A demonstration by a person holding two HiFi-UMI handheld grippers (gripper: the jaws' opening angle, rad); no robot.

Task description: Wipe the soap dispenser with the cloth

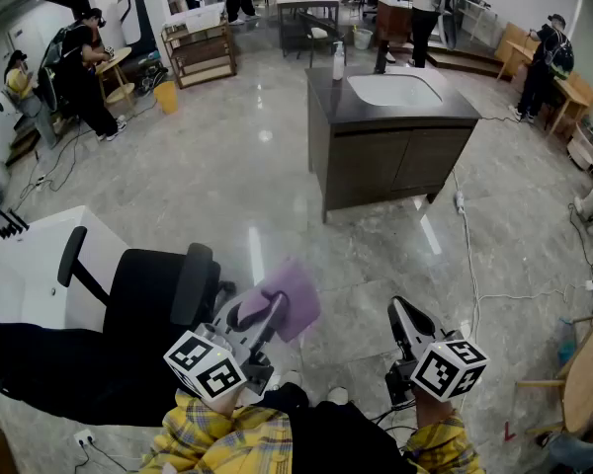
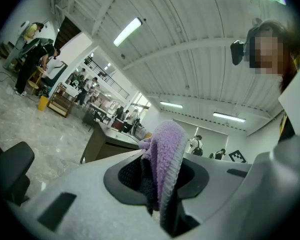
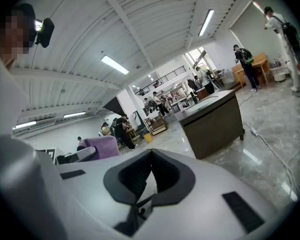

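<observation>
On the far bench [image 1: 395,164], one soap dispenser [image 1: 338,62] stands upright. The left gripper [image 1: 264,316] jaws pinch one purple cloth [image 1: 298,299], its length sticking forward; the right gripper [image 1: 406,318] jaws are pressed together, empty.

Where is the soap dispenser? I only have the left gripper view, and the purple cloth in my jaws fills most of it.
Observer: In the head view, the soap dispenser stands on the dark counter, at its far left corner, just left of the white sink.
Operator: Is my right gripper carrying anything?
Observer: No. The right gripper is shut, with nothing between its jaws.
</observation>
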